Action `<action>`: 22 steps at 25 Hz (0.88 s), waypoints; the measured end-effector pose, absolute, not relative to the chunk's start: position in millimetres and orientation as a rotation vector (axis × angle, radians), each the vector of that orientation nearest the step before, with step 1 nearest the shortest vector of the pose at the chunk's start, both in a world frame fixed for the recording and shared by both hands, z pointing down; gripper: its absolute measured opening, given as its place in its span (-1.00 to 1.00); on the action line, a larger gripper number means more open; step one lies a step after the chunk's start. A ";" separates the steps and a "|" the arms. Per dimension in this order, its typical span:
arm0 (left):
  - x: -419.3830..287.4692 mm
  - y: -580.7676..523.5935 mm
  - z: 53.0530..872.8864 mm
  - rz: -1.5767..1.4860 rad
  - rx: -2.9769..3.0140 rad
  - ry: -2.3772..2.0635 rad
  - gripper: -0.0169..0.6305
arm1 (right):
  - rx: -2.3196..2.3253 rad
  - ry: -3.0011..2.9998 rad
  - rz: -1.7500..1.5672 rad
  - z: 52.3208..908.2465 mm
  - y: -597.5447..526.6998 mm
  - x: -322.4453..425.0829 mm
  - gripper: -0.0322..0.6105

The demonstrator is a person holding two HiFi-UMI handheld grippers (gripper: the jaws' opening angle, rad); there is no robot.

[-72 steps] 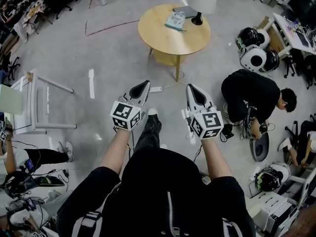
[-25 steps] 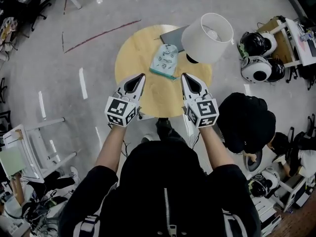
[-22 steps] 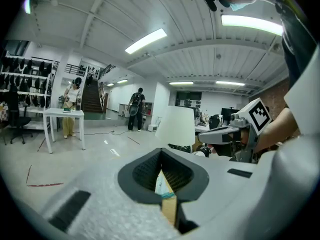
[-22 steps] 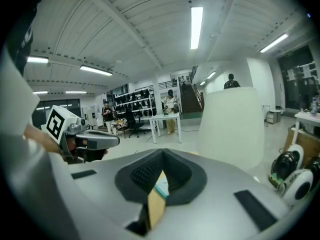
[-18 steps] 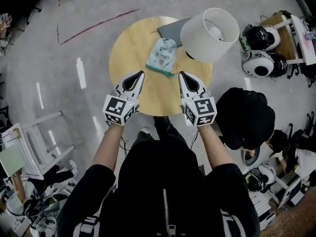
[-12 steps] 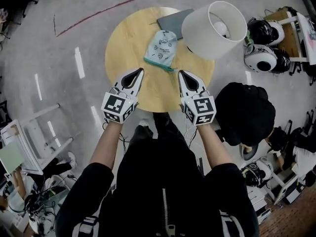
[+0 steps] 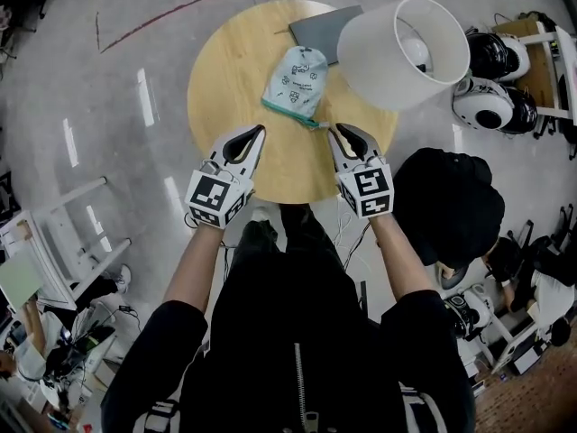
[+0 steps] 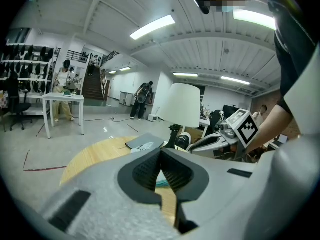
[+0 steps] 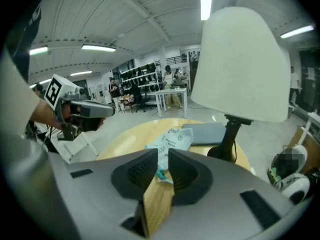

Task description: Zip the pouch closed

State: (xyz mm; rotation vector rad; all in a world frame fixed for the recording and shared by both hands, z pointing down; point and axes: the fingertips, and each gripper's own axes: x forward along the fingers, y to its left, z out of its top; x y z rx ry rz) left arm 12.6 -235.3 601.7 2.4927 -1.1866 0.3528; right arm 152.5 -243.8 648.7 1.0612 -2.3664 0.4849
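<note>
A pale mint pouch (image 7: 296, 78) with a printed pattern lies on the round wooden table (image 7: 225, 88), its teal zipper edge (image 7: 290, 115) nearest me. My left gripper (image 7: 258, 132) hovers just left of that edge, jaws shut and empty. My right gripper (image 7: 334, 131) hangs by the right end of the zipper, its jaws a narrow gap apart with nothing in them. In the right gripper view the pouch (image 9: 172, 138) lies just past the right gripper (image 9: 163, 153). In the left gripper view the left gripper (image 8: 161, 150) is shut and hides most of the pouch (image 8: 145, 146).
A table lamp with a wide white shade (image 7: 403, 41) stands on the table right of the pouch, close above my right gripper. A grey notebook (image 7: 317, 27) lies behind the pouch. A person in black (image 7: 451, 207) crouches right of the table; helmets (image 7: 491, 79) sit beyond.
Both grippers have sunk toward the table and now sit closer to the pouch's zipper edge, the right one most. The left jaws stay shut.
</note>
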 end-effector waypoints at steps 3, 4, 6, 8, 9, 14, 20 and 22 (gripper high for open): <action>6.5 -234.4 603.0 0.360 2.478 -1.202 -0.93 | 0.934 -2.321 0.404 669.8 -244.6 153.7 -0.65; 4.0 -233.4 603.5 0.364 2.472 -1.210 -0.93 | 0.884 -2.305 0.361 677.3 -244.3 154.6 -0.63; -0.9 -229.3 605.3 0.372 2.453 -1.232 -0.93 | 0.766 -2.269 0.244 691.7 -243.4 156.5 -0.59; -6.9 -223.4 607.9 0.380 2.429 -1.257 -0.93 | 0.635 -2.238 0.106 705.8 -241.5 154.7 -0.58; -10.6 -219.9 609.4 0.387 2.417 -1.267 -0.93 | 0.575 -2.226 0.045 713.0 -240.0 152.0 -0.59; -30.5 -204.6 616.1 0.421 2.360 -1.308 -0.93 | 0.387 -2.155 -0.085 748.7 -239.7 140.4 -0.59; -43.7 -192.8 617.2 0.430 2.305 -1.366 -0.93 | 0.340 -2.115 -0.059 775.4 -244.4 140.2 -0.61; -46.0 -189.9 616.2 0.435 2.292 -1.379 -0.93 | 0.321 -2.107 -0.042 781.5 -243.5 140.2 -0.61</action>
